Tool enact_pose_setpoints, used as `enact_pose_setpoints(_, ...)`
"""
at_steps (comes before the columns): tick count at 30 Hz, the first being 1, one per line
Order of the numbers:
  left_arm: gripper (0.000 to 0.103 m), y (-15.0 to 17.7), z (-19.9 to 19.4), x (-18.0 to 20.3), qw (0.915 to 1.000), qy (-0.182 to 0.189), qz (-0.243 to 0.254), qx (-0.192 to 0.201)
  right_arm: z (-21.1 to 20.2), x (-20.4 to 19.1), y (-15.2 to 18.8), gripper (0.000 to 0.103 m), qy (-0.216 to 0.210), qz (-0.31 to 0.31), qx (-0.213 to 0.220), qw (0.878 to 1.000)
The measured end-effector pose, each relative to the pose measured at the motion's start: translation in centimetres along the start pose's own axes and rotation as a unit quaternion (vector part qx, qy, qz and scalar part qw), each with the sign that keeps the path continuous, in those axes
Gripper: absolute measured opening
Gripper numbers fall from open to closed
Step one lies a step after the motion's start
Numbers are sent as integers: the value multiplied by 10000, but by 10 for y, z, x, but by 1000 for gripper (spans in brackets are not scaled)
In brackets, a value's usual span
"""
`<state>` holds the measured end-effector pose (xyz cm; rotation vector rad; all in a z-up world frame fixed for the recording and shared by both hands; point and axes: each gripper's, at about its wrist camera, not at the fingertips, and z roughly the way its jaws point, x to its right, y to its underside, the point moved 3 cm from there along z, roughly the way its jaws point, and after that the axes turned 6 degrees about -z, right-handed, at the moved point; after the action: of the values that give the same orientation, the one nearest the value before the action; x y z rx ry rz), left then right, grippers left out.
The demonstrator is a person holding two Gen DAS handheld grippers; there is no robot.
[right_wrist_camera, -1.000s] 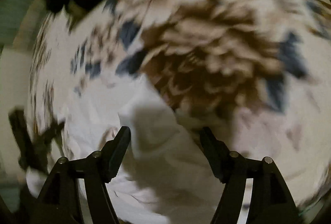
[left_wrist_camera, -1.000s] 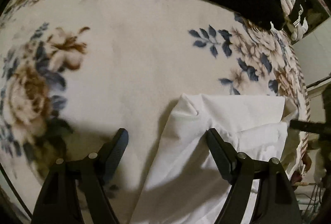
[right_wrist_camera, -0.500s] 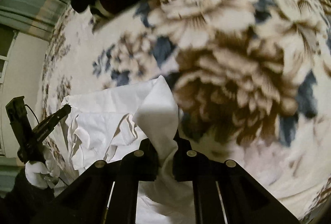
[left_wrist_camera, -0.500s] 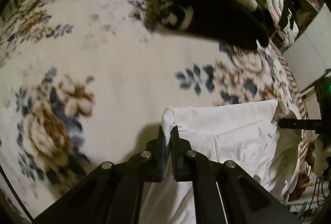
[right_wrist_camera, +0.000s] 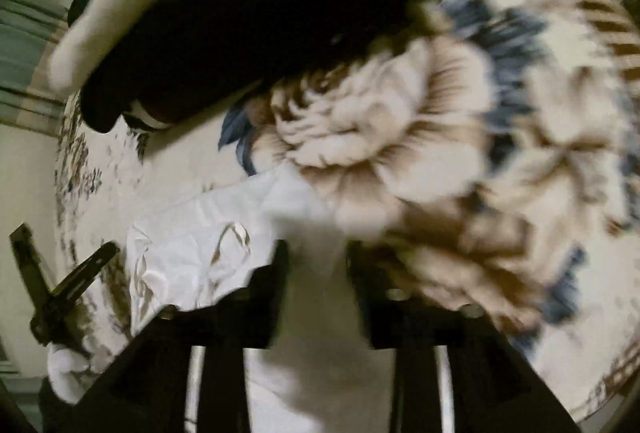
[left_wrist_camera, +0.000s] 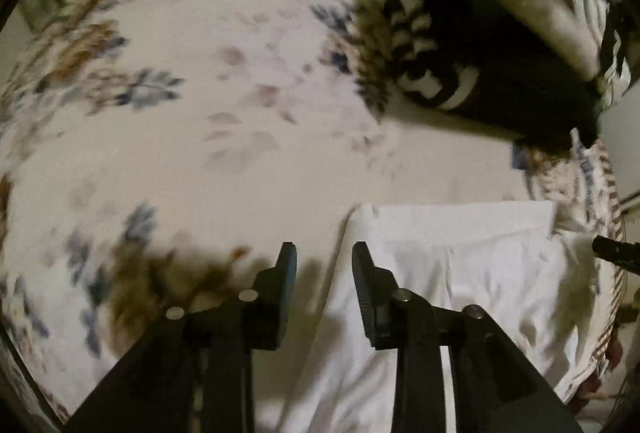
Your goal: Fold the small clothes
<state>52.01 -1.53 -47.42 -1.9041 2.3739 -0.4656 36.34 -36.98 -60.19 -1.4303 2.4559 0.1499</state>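
A white garment [left_wrist_camera: 460,273] lies folded over on the floral blanket [left_wrist_camera: 200,113], its straight folded edge toward the far side. My left gripper [left_wrist_camera: 324,273] is open at the garment's left edge, with nothing between the fingers. In the right wrist view the same white garment [right_wrist_camera: 208,233] lies low and left, blurred by motion. My right gripper [right_wrist_camera: 316,273] is open over its right corner, white cloth showing in the gap. The left gripper's fingers [right_wrist_camera: 86,265] show at far left.
A pile of dark and striped clothes [left_wrist_camera: 480,53] lies on the blanket beyond the garment, seen also in the right wrist view [right_wrist_camera: 240,13]. The blanket's edge runs along the right [left_wrist_camera: 612,233]. Pale walls lie past it.
Both grippers were shut on the garment's corners half a second ago. Both have opened and let the cloth go, and the folded edge now lies flat farther up the blanket.
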Motion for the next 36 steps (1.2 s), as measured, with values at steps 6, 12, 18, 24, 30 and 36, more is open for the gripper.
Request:
enact_pose_setpoints(6, 27, 97, -41, -12, 9892, 494, -1354, -272, -22, 17, 97, 40, -559, 1048, -105, 9929)
enact_pose_setpoints(12, 27, 146, 21, 4, 9587, 857, -2462, -1140, 33, 45, 137, 40, -1206, 2367, -318, 9635)
enact_pose_setpoints(18, 27, 135, 28, 30, 9869, 31, -1512, -560, 35, 39, 145, 3, -1042, 2434, -178, 9642)
enact_pose_setpoints(24, 28, 128, 20, 46, 9933, -41, -926, -695, 32, 30, 145, 4, -740, 1816, -357, 9799)
enact_pose_setpoints(30, 90, 143, -39, 39, 9946, 64, -971, -368, -16, 31, 157, 55, -777, 1232, -261, 9890)
enact_pose_setpoints(36, 101, 211, -60, -8, 9861, -65, -1525, -649, -68, 88, 227, 64, 68, 1275, -258, 9915)
